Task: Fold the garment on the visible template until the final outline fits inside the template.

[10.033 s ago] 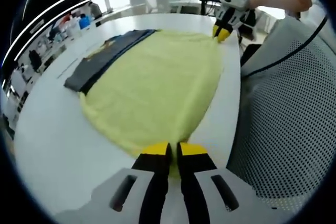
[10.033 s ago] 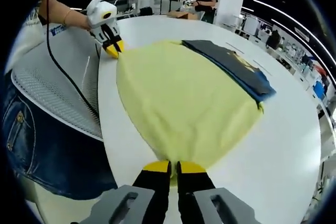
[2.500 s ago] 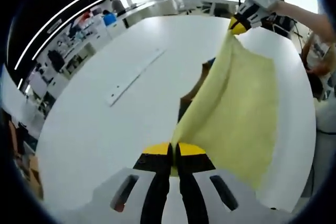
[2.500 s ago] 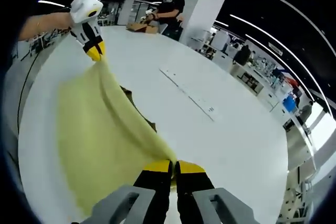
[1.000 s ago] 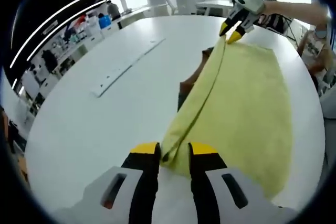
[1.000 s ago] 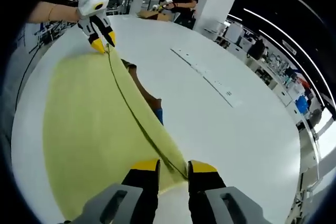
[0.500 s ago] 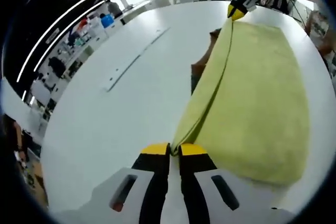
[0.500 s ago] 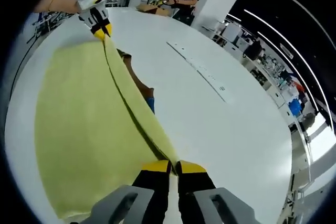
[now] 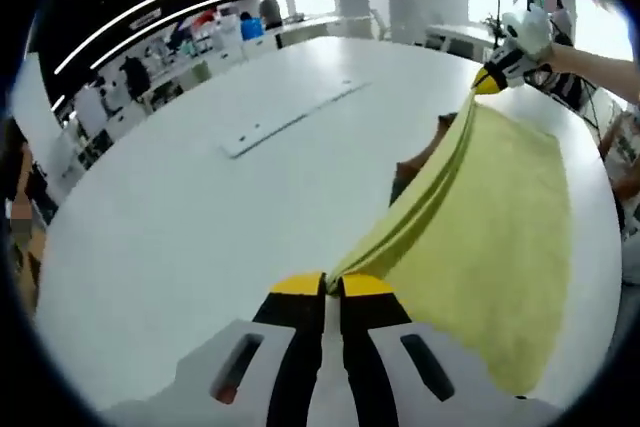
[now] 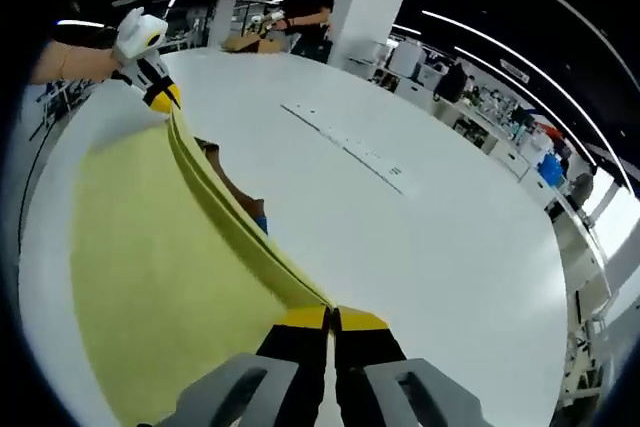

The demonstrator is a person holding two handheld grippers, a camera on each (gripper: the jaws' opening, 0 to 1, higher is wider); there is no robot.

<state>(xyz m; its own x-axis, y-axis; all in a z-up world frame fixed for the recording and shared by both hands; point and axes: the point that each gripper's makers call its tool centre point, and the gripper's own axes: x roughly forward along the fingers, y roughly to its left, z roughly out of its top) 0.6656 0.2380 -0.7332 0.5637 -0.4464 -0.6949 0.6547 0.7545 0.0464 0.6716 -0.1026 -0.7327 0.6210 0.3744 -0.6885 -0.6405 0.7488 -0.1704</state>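
Seen from the left gripper (image 9: 324, 285), the jaws are pressed together on one end of the yellow garment's (image 9: 500, 237) doubled edge. That edge runs straight ahead and to the right from the tips, taut and raised, to the right gripper (image 9: 488, 81) at its far end. The rest of the cloth falls away to the right of this line onto the white table (image 9: 190, 217); something dark (image 9: 420, 157) peeks out just left of the edge, too hidden to identify.

From the right gripper (image 10: 322, 319), also clamped on the fabric, the same edge runs ahead and to the left up to the left gripper (image 10: 163, 97), with the garment (image 10: 160, 247) spreading left of the line and bare table (image 10: 420, 247) to the right.

So the long axis lies gripper to gripper, each holding one end, neither nearer. I judge the coming fold has to carry this held edge sideways across the cloth with both hands moving evenly.
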